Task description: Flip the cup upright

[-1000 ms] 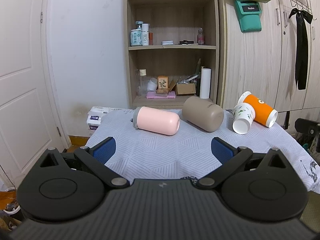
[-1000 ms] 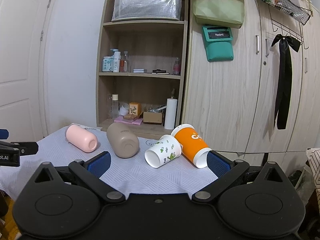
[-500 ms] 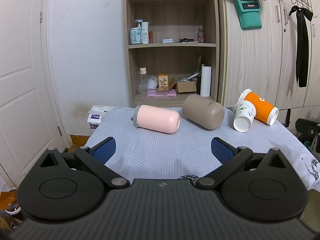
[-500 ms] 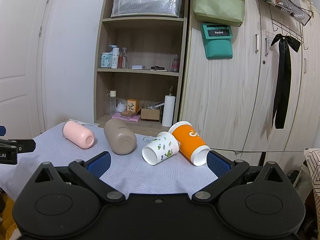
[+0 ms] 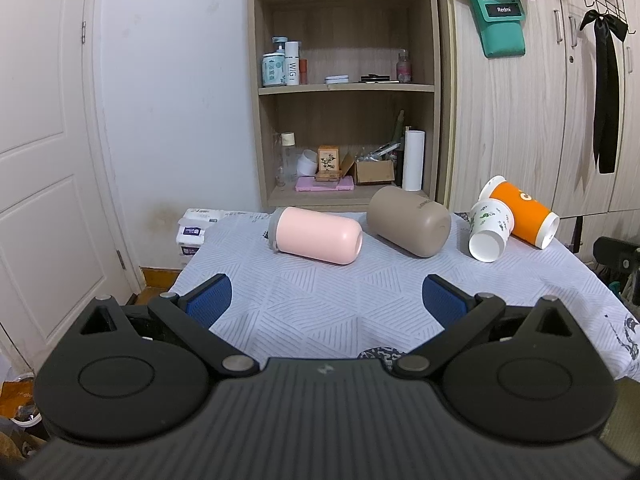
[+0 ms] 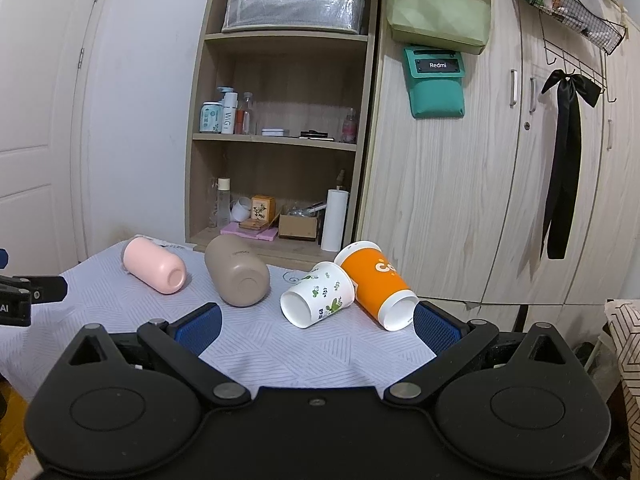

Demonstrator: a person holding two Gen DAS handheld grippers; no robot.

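Several cups lie on their sides along the far part of a table with a pale patterned cloth (image 5: 320,300): a pink cup (image 5: 316,235), a taupe cup (image 5: 408,221), a white floral paper cup (image 5: 489,229) and an orange paper cup (image 5: 520,212). They also show in the right wrist view: the pink cup (image 6: 154,266), the taupe cup (image 6: 236,276), the floral cup (image 6: 318,294), the orange cup (image 6: 376,284). My left gripper (image 5: 325,300) is open and empty, short of the pink and taupe cups. My right gripper (image 6: 316,324) is open and empty, just short of the floral cup.
A wooden shelf unit (image 5: 344,80) with bottles and boxes stands behind the table. Wardrobe doors (image 6: 500,180) with a black ribbon are at the right. A white door (image 5: 44,160) is at the left. Tissue packs (image 5: 192,232) sit by the table's far left corner.
Both views have tilted or risen slightly, so the cups sit a little lower in each frame. The cups have not moved. Both grippers stay open.
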